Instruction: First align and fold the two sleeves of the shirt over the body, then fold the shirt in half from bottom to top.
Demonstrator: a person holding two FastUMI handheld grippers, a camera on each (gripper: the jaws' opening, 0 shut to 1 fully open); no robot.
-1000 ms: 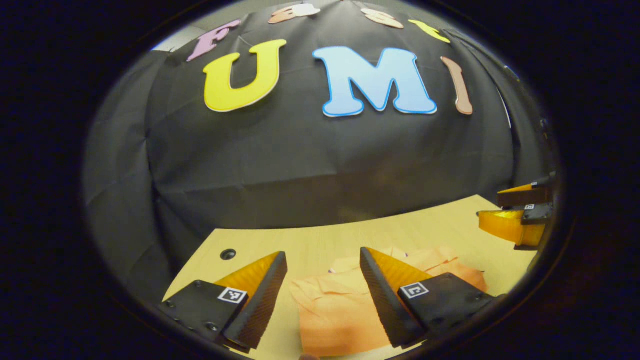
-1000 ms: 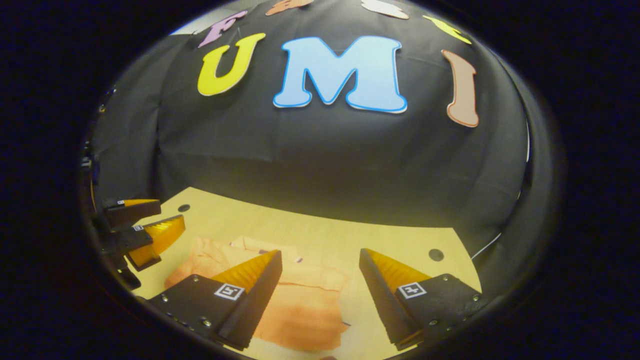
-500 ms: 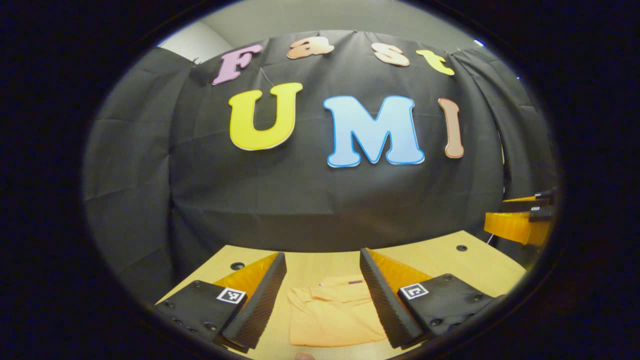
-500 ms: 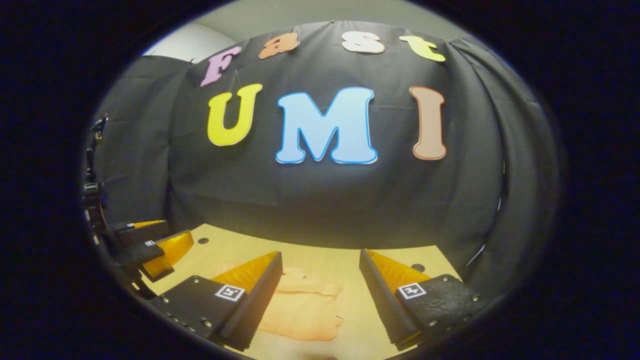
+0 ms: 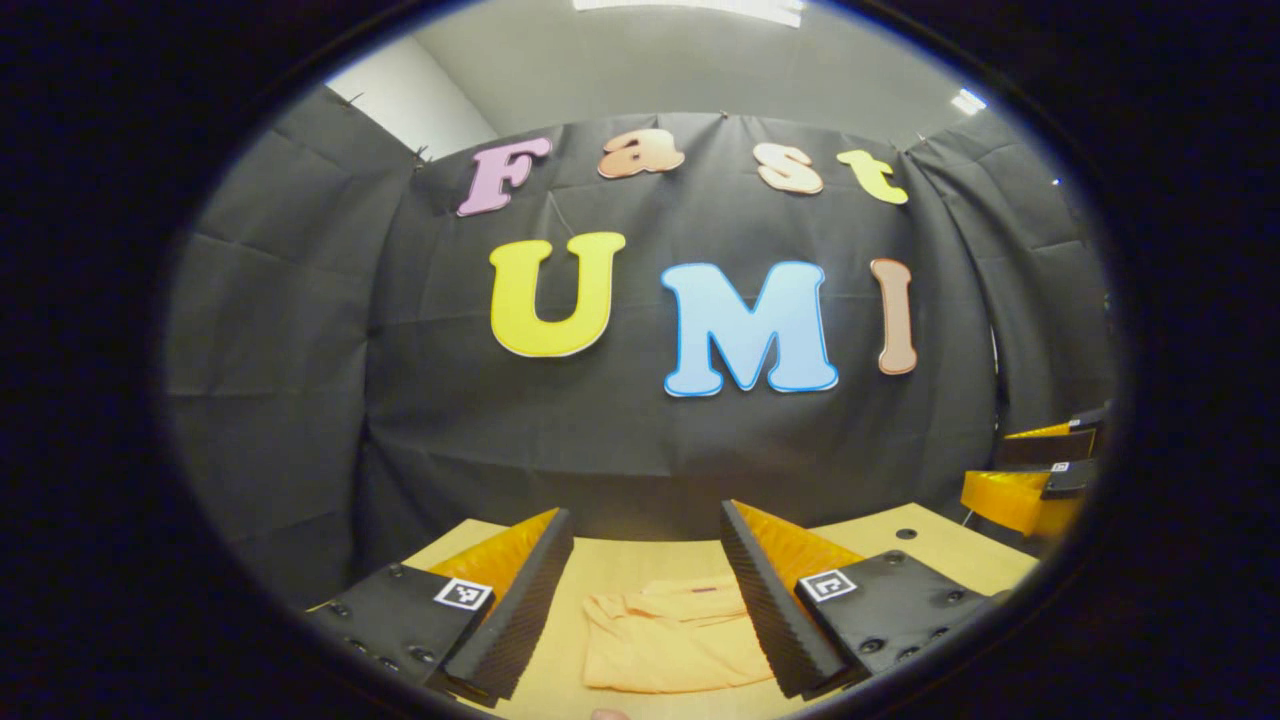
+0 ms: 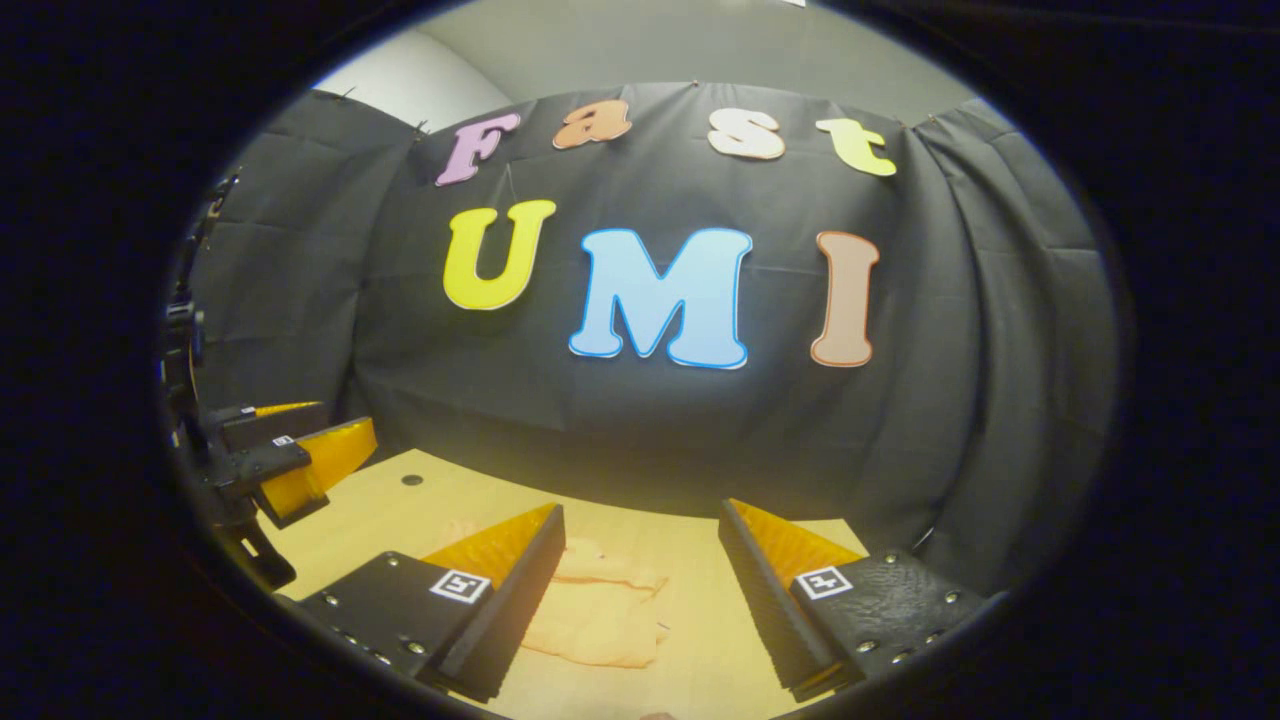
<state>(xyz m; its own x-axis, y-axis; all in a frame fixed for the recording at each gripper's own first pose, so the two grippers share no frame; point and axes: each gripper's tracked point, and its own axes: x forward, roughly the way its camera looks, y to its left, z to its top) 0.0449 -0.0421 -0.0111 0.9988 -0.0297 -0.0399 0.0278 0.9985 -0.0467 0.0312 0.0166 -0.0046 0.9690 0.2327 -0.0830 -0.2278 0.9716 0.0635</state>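
Note:
An orange shirt [image 5: 665,645] lies folded into a compact rectangle on the wooden table [image 5: 920,550]. In the left gripper view my left gripper [image 5: 645,600] hangs open well above it, nothing between its fingers. The same shirt [image 6: 600,620] shows in the right gripper view below my right gripper [image 6: 640,600], which is also open and empty. The right gripper [image 5: 1035,475] appears at the far right of the left gripper view. At the left edge of the right gripper view the left gripper [image 6: 290,455] hovers over the table.
The table [image 6: 400,515] has a small dark hole [image 6: 411,480] near its back left corner and another hole [image 5: 906,533] near the back right. The black cloth wall stands right behind the table's far edge.
Both grippers have risen and pulled back from the shirt, staying open. The shirt now looks smaller and farther below, and more of the wall and ceiling shows.

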